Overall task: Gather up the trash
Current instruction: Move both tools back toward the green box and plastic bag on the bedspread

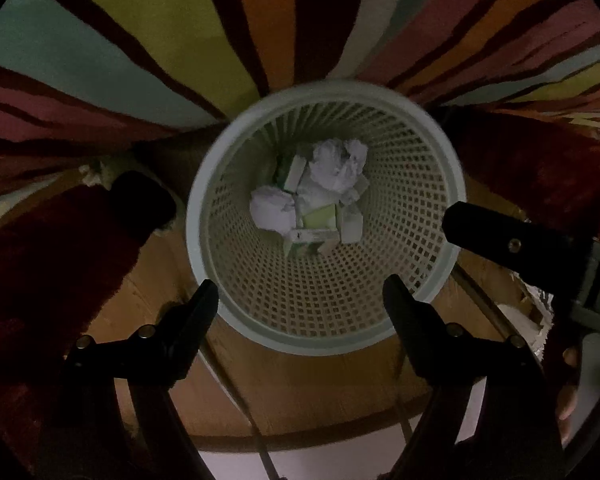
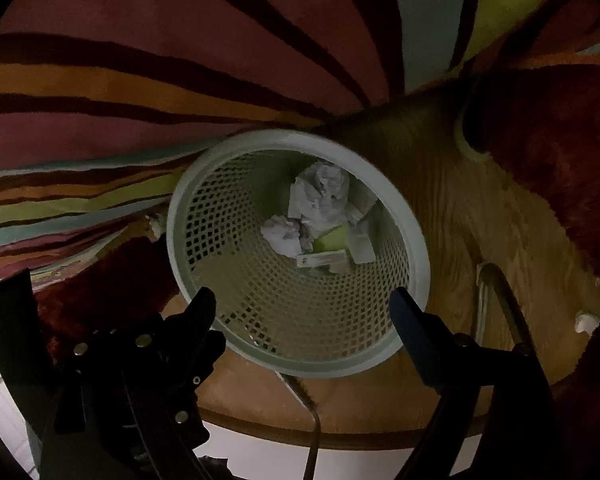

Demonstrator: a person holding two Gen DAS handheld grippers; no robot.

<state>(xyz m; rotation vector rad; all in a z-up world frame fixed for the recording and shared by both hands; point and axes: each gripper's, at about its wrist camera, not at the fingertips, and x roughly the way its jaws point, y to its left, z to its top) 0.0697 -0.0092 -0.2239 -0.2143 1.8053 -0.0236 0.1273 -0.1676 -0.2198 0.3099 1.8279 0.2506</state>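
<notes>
You held both tools above the pale, round lattice-walled plastic wastebasket [image 1: 380, 332], which stood on a round wooden surface [image 1: 300, 392] beside a striped, many-coloured rug [image 1: 140, 60]. Your left gripper [image 1: 300, 292] pointed steeply down with its jaws apart and nothing between them; your right gripper [image 2: 302, 306] did the same, its jaws likewise wide and empty over the near rim. At the bottom of the basket lay the collected trash: crumpled balls of white paper [image 1: 336, 164], small white cartons [image 1: 350, 224] and a yellow-green scrap [image 1: 320, 218], all clear of the jaws. On this evidence the drop-off was done. No loose litter showed plainly on the wooden surface or the rug, though a whitish fragment [image 1: 94, 172] at the rug's edge could not be identified, so what remained to gather was unclear.
</notes>
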